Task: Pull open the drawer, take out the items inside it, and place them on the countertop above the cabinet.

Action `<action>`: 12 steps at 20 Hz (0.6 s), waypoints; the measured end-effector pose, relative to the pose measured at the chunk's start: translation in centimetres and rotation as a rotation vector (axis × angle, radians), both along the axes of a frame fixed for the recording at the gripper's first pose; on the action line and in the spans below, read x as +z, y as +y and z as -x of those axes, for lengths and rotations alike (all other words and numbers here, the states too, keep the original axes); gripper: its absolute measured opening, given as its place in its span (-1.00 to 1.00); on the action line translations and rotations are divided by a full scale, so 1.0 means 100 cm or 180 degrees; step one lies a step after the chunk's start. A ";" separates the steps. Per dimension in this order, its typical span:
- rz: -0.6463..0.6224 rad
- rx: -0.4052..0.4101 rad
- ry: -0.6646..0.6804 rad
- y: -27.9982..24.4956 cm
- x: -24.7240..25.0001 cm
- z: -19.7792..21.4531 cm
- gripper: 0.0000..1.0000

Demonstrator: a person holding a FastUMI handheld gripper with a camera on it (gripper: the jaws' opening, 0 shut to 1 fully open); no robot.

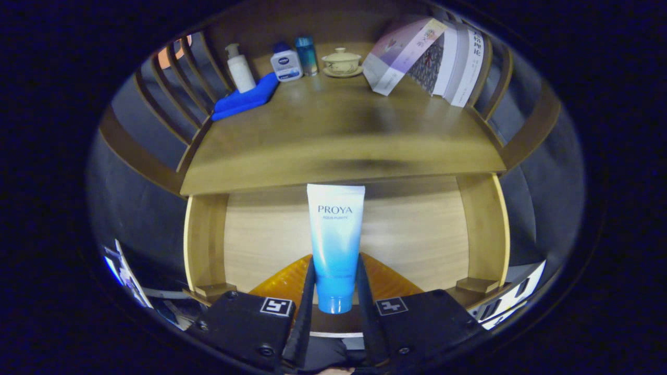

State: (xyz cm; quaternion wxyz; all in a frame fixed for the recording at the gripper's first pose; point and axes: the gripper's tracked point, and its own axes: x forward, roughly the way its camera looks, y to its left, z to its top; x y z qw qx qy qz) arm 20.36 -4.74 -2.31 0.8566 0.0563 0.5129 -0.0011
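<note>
Tube (335, 234): white at the crimped top, shading to blue, cap end down. It stands upright between the two fingers (306, 307), which press on its lower part from either side. Jaws pinching the tube, closed to its width. Gripper (335, 302) holds it over the open drawer (208, 245), in front of the countertop's front edge; the tube's top just overlaps that edge.

Drawer: pale wood floor, side walls left and right. An orange object (284, 281) with a ribbed surface lies on the drawer floor just behind the fingers, showing on both sides of the tube (cannot tell what it is; most of it is hidden by tube and gripper).

Countertop (338, 140): darker wood, glossy, with slatted rails along both sides. Along the back, from left:
- pump bottle (241, 67), white, upright
- blue cloth (245, 99), folded, at the pump bottle's foot and reaching toward the next item
- squat white bottle (285, 62) with a blue cap, just beside the cloth's far end
- slim blue bottle (306, 54), close beside the squat one
- lidded cup (342, 61) on a saucer, pale ceramic, a little apart from the bottles
- books (432, 57), several, leaning together against the right rail; the front one is tilted with its cover facing out.

The middle and front of the countertop are bare wood.

Booth wall dark behind the rails on both sides.
</note>
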 end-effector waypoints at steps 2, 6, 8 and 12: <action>0.0030 -0.0036 -0.0066 -0.005 0.009 -0.013 -0.10; 0.0001 -0.0129 -0.0131 -0.007 0.024 -0.039 -0.10; 0.0039 -0.0131 -0.0199 -0.010 0.031 -0.056 -0.10; 0.0093 -0.0055 -0.0262 -0.008 0.032 -0.086 -0.11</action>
